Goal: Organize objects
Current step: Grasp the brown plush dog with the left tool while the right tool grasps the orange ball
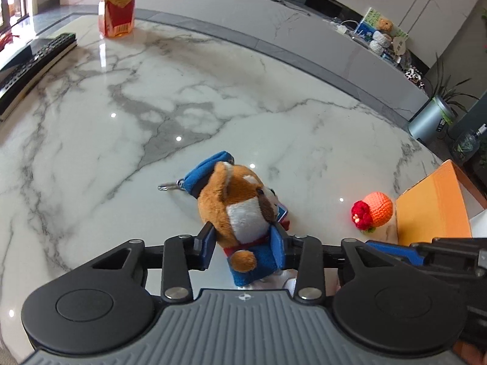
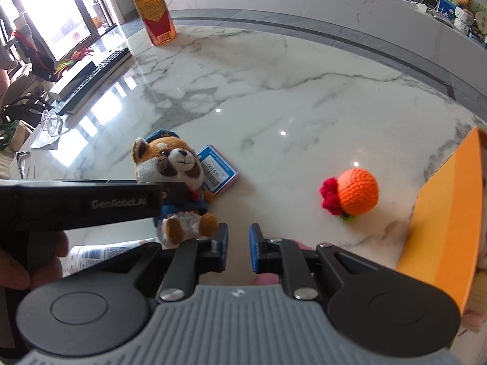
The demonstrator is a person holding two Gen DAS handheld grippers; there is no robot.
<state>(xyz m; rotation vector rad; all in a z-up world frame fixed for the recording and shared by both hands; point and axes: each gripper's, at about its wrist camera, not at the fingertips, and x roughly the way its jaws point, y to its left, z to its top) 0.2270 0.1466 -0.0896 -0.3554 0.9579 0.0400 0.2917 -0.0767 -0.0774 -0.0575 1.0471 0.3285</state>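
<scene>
A brown-and-white plush dog (image 1: 240, 203) in a blue cap and blue outfit lies on the marble table (image 1: 152, 106). My left gripper (image 1: 243, 243) has its blue pads on both sides of the plush's body and is shut on it. The plush also shows in the right wrist view (image 2: 173, 164), partly hidden behind the left gripper's body, with a blue price tag (image 2: 217, 173) beside it. My right gripper (image 2: 238, 248) is open and empty, just right of the plush's feet. An orange crochet ball with red flowers (image 2: 354, 196) lies further right (image 1: 374, 211).
An orange box (image 2: 441, 222) stands at the table's right edge. A bottle with a yellow-red label (image 2: 155, 15) stands far back left. A remote control (image 1: 33, 64) lies at the left edge. A white tube (image 2: 103, 251) lies near the front left.
</scene>
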